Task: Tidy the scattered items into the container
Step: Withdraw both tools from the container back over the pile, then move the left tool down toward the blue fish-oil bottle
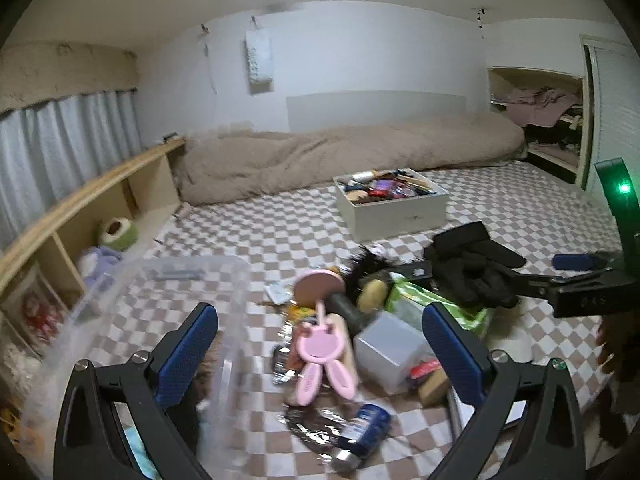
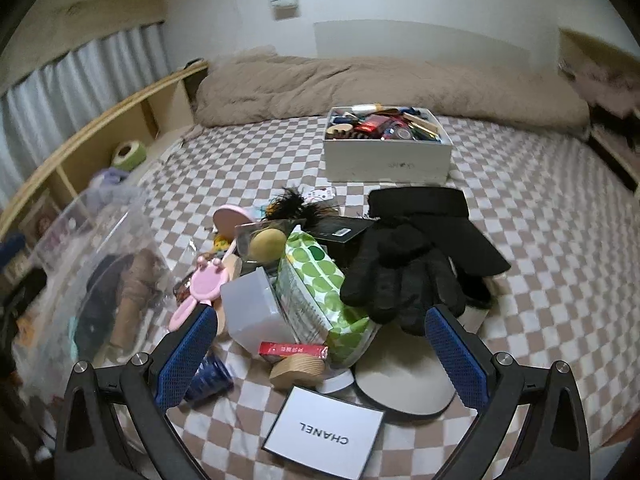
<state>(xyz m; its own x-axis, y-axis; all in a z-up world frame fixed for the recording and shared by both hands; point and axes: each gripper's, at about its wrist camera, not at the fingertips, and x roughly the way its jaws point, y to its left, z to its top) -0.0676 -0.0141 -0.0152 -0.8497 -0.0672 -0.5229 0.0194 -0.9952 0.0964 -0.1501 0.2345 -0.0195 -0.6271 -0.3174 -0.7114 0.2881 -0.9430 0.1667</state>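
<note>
Both the left hand-held gripper point(image 1: 320, 344) and the right hand-held gripper point(image 2: 320, 344) gape wide, grasping nothing. A clear plastic bin point(image 2: 100, 264) on the checkered bed point(image 2: 540, 240) holds dark and tan items. Beside it lies a scattered pile: black gloves point(image 2: 400, 276), a green tissue pack point(image 2: 320, 296). Farther back, a white box point(image 2: 386, 160) brims with cosmetics.

White walls point(image 1: 360, 52), grey pleated curtains point(image 1: 60, 136), a low wooden shelf unit point(image 1: 120, 184), beige fluffy bedding point(image 1: 340, 152) along the brown-and-white checkered floor covering point(image 1: 248, 232).
</note>
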